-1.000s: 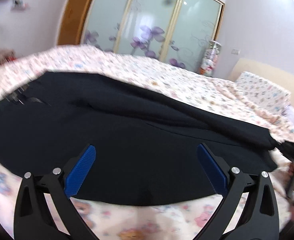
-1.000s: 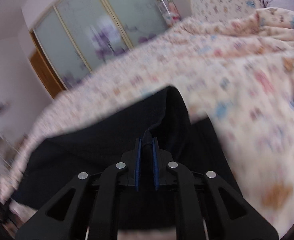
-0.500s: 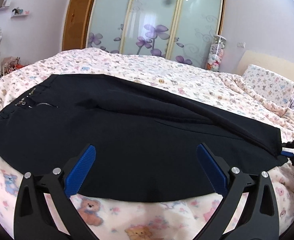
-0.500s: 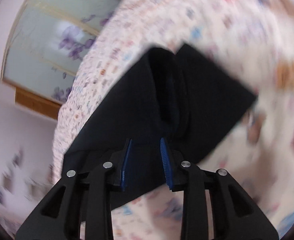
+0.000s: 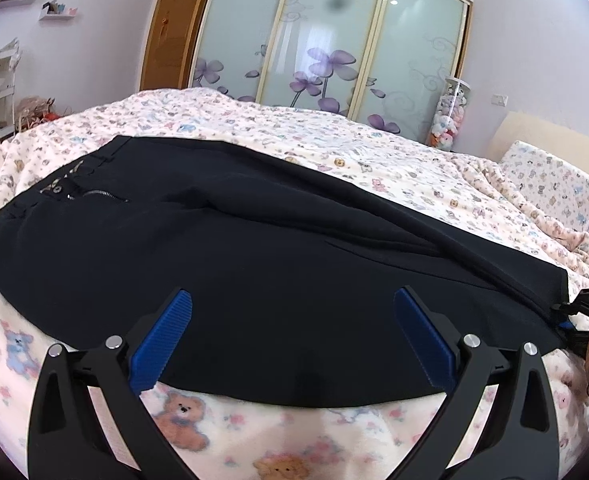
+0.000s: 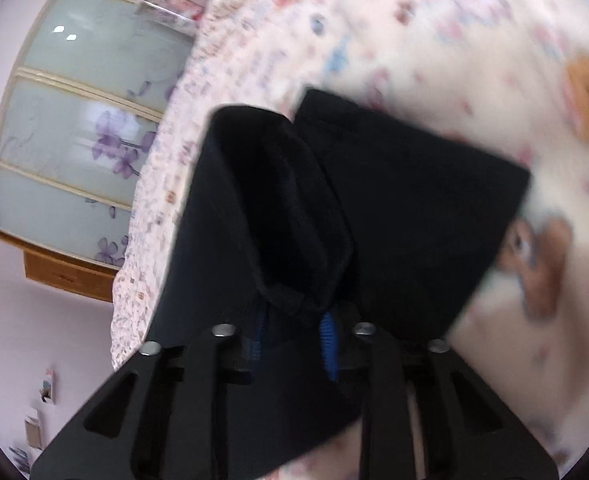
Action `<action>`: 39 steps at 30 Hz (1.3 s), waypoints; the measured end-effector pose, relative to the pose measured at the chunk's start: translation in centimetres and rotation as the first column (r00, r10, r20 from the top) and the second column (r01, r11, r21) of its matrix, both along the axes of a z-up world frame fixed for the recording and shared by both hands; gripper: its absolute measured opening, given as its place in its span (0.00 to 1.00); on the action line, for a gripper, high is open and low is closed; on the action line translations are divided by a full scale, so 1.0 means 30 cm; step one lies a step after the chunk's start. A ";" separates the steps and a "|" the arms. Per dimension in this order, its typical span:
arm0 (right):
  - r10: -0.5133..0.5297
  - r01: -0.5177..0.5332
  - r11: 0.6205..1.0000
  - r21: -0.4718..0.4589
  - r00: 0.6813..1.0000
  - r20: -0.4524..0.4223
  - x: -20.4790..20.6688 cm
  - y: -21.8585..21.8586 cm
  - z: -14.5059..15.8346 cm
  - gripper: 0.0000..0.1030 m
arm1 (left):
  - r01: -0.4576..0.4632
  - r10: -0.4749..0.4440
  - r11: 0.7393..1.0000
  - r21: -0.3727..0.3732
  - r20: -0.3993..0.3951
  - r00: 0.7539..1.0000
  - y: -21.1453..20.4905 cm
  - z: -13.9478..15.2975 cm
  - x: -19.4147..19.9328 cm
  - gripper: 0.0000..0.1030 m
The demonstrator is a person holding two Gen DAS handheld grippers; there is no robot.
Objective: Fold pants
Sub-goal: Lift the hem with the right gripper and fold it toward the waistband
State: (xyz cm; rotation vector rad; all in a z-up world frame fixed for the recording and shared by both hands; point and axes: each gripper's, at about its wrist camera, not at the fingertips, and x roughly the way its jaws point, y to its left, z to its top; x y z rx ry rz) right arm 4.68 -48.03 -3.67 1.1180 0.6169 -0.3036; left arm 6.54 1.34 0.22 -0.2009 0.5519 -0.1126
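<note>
Black pants (image 5: 254,248) lie across the bed, waistband and zipper at the left, leg ends at the right. My left gripper (image 5: 292,340) is open and empty, hovering over the near edge of the pants. My right gripper (image 6: 292,340) has its jaws partly apart around a bunched leg hem (image 6: 286,216); the hem still sits between the blue pads. The right gripper also shows at the far right of the left wrist view (image 5: 586,312), at the leg ends. The right wrist view is blurred.
The bed has a pale bear-print cover (image 5: 334,432). A pillow (image 5: 550,184) and headboard are at the far right. A sliding wardrobe with flower glass (image 5: 326,48) stands behind the bed, with shelves at the far left.
My right gripper has swung down to the bed with the leg hem and its jaws have opened from shut. The upper leg now lies flat. My left gripper stayed open.
</note>
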 end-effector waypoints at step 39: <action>0.174 -0.203 0.946 0.253 0.976 0.130 0.038 0.294 -0.095 0.30 | 0.041 -0.087 0.971 -0.234 -0.188 0.978 0.093 -0.082 0.071 0.98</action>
